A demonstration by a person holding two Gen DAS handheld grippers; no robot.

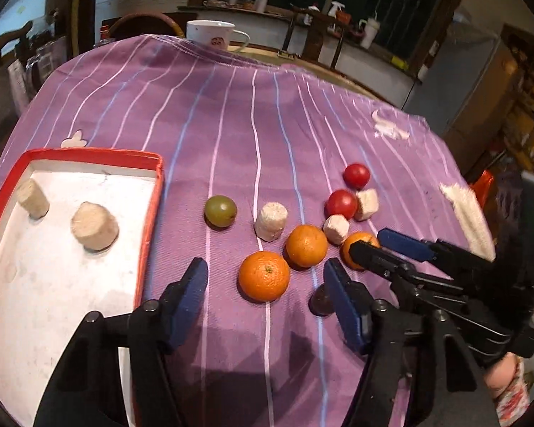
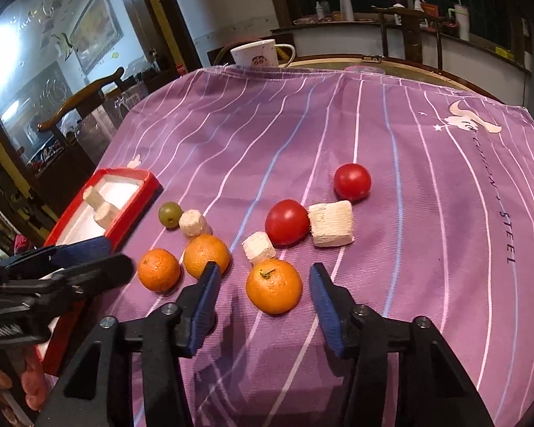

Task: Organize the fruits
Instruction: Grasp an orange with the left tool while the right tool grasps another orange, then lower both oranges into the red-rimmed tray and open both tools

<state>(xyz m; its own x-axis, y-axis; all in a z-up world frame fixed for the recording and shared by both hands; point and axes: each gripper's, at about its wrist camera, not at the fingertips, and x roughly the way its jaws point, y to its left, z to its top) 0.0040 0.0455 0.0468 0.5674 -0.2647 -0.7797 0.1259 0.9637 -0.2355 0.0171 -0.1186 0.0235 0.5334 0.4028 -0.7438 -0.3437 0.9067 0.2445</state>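
Observation:
Three oranges lie on the purple striped cloth: one [image 1: 263,276] straight ahead of my open, empty left gripper [image 1: 267,277], one [image 1: 306,245] behind it, one [image 1: 356,251] at the right gripper's fingers. In the right wrist view my right gripper [image 2: 263,279] is open and empty, its jaws on either side of the near orange [image 2: 273,285]. Two red tomatoes [image 2: 287,221] [image 2: 352,182], a green grape [image 2: 170,214] and white foam blocks [image 2: 331,223] [image 2: 258,247] [image 2: 194,223] lie behind. A red-rimmed white tray [image 1: 151,213] at the left holds two foam blocks [image 1: 94,226].
A white mug [image 1: 213,34] stands at the cloth's far edge, with chairs and a counter with bottles behind. A dark round object [image 1: 320,300] lies beside my left gripper's right finger. The left gripper also shows at the left of the right wrist view [image 2: 82,259].

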